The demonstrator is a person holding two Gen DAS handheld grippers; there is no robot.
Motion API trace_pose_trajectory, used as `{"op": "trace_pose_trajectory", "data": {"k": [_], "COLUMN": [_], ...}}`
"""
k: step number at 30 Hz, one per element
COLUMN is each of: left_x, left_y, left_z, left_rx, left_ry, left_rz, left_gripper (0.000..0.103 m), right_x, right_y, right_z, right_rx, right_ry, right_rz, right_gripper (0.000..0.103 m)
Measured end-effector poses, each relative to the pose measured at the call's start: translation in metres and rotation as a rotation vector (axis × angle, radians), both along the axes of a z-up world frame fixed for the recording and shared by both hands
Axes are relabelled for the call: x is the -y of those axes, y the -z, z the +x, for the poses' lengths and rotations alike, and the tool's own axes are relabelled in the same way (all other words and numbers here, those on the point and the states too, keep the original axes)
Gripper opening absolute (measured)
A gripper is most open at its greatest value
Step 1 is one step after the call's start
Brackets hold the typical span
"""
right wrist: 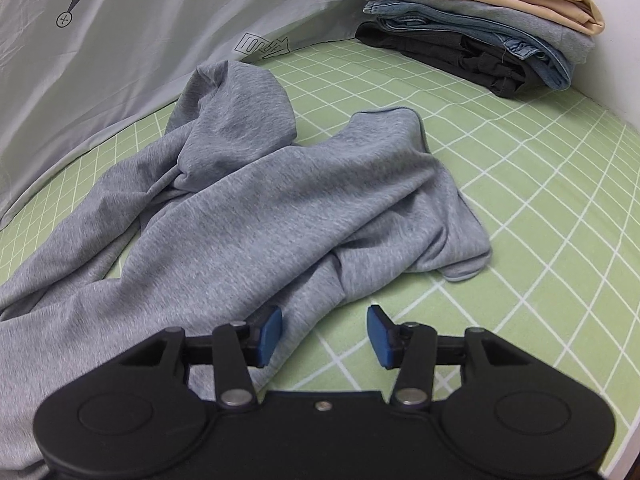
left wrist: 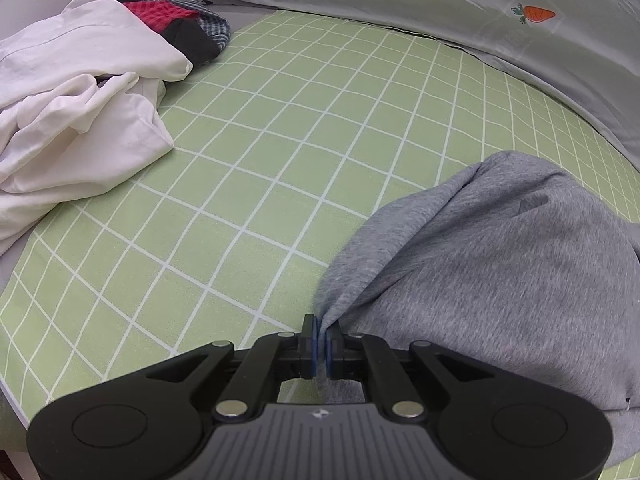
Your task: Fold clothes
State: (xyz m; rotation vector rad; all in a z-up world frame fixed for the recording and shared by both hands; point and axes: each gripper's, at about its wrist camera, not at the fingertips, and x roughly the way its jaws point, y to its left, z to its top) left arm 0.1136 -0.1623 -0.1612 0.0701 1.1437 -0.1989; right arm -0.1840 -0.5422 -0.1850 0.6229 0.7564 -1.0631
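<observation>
Two grippers work over a green checked sheet [left wrist: 280, 128]. The left gripper [left wrist: 321, 334] has its blue pads pressed together on a pinch of the grey hoodie [left wrist: 500, 272], and a little of the cloth shows through behind the pads. From that pinch the fabric rises and spreads away to the right in a soft mound.

In the right wrist view the hoodie [right wrist: 248, 216] lies crumpled across the middle of the sheet, its hood [right wrist: 236, 120] bunched at the far end near a pale grey bedcover [right wrist: 120, 40] that runs along the back. One loose part reaches to the right and ends in a rounded edge flat on the sheet. The right gripper [right wrist: 325, 332] has its pads spread wide and holds nothing; its left pad [right wrist: 270, 334] is over the near edge of the hoodie, perhaps just touching it, though the angle makes that hard to judge, while its right pad is above bare sheet.

Far right, in the corner, sits a folded stack [right wrist: 480, 36]: dark cloth at the bottom, denim and grey above, a beige piece on top.

In the left wrist view, an unfolded heap lies at the far left: white cloth [left wrist: 80, 112] in front, with red, black and blue checked pieces [left wrist: 180, 28] behind it. The bedcover [left wrist: 400, 4] there carries a small carrot print [left wrist: 536, 14]
</observation>
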Motion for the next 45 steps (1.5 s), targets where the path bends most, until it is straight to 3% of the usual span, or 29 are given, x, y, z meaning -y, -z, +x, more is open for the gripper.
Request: {"op": "trace_pose_trajectory", "data": {"k": [2,5,7,12,15,18,19,20,21,24,27,33,39,42,45], "left_x": [-0.003,-0.007,-0.011,-0.022,-0.021,-0.017,-0.015,-0.013,-0.010,-0.004,0.005,0.028,0.042,0.044,0.044], "left_y": [0.000,-0.001,-0.004,-0.010,-0.018,-0.020,-0.018,-0.017,-0.015,-0.011,-0.007,0.005,0.009,0.013,0.015], "left_z": [-0.001,-0.002,-0.001,0.003,0.004,0.006,0.006,0.007,0.007,0.009,0.011,0.020,0.027,0.030,0.035], "left_rx": [-0.007,-0.017,-0.025,-0.070,-0.033,-0.019,-0.025,-0.031,-0.037,-0.056,-0.073,-0.095,-0.111,-0.123,-0.129], "left_ry": [-0.014,-0.035,-0.058,-0.122,-0.153,-0.142,-0.133,-0.124,-0.115,-0.088,-0.057,0.011,0.060,0.068,0.073], "left_rz": [-0.006,-0.015,-0.054,-0.236,-0.240,-0.234,-0.240,-0.246,-0.252,-0.270,-0.283,-0.264,-0.277,-0.291,-0.295], "left_gripper": [0.007,0.014,0.025,0.031,0.029,0.030,0.031,0.031,0.031,0.033,0.042,0.045,0.051,0.051,0.051], "right_x": [0.000,0.003,0.013,0.041,0.048,0.046,0.044,0.040,0.036,0.026,0.016,-0.001,-0.014,-0.019,-0.022], "right_y": [0.001,-0.002,-0.001,-0.002,-0.002,-0.010,-0.014,-0.019,-0.024,-0.037,-0.043,-0.034,-0.030,-0.033,-0.028], "right_z": [0.003,-0.010,-0.029,-0.077,-0.089,-0.088,-0.085,-0.079,-0.071,-0.034,0.009,0.103,0.171,0.191,0.211], "right_rx": [-0.038,-0.089,-0.115,-0.234,-0.317,-0.345,-0.333,-0.318,-0.301,-0.225,-0.132,0.012,0.085,0.149,0.156], "right_ry": [-0.035,-0.007,0.071,0.224,0.260,0.257,0.247,0.238,0.224,0.104,-0.036,-0.330,-0.471,-0.480,-0.471], "right_rz": [-0.027,-0.058,-0.058,-0.083,-0.077,-0.101,-0.116,-0.134,-0.157,-0.183,-0.164,-0.054,0.023,0.098,0.170], "right_gripper": [0.000,0.000,0.000,0.000,0.001,0.005,0.022,0.046,0.053,0.053,0.064,0.076,0.078,0.078,0.079]}}
